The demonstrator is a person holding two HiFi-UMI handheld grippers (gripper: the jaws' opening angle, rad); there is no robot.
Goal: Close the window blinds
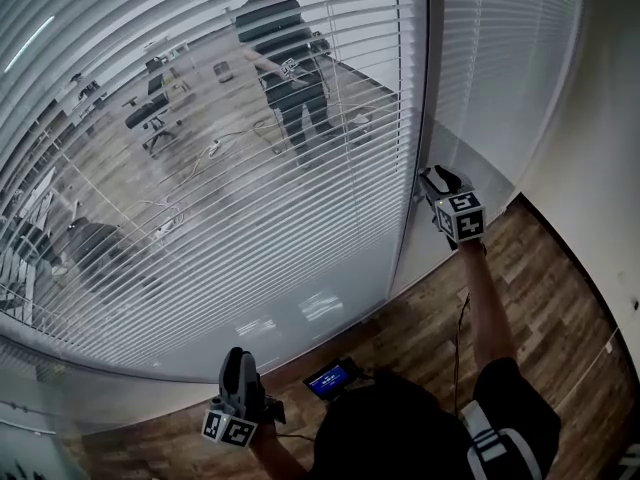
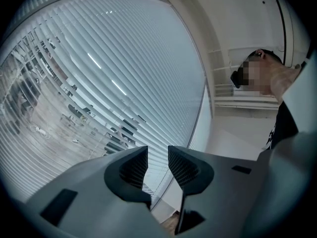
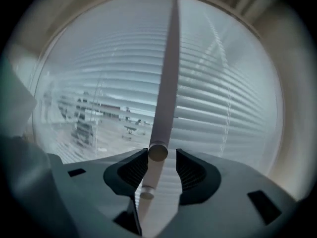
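White slatted window blinds [image 1: 250, 218] cover the large pane, their slats tilted so the reflecting glass shows through. In the right gripper view they fill the background [image 3: 233, 103]. A pale tilt wand [image 3: 166, 98] hangs down in front of them, its round lower end sitting between my right gripper's jaws [image 3: 162, 165], close to the left pad with a gap on the right. That right gripper [image 1: 440, 181] is raised at the frame between the two panes and stands open. My left gripper [image 1: 240, 366] hangs low near the sill, open and empty [image 2: 157, 165].
A second blind [image 1: 510, 58] covers the narrower pane on the right, with a white wall [image 1: 610, 148] beyond it. Wood flooring [image 1: 560, 308] lies below. A small device with a blue screen [image 1: 331, 378] sits at my chest. The person's arm [image 1: 485, 298] reaches up.
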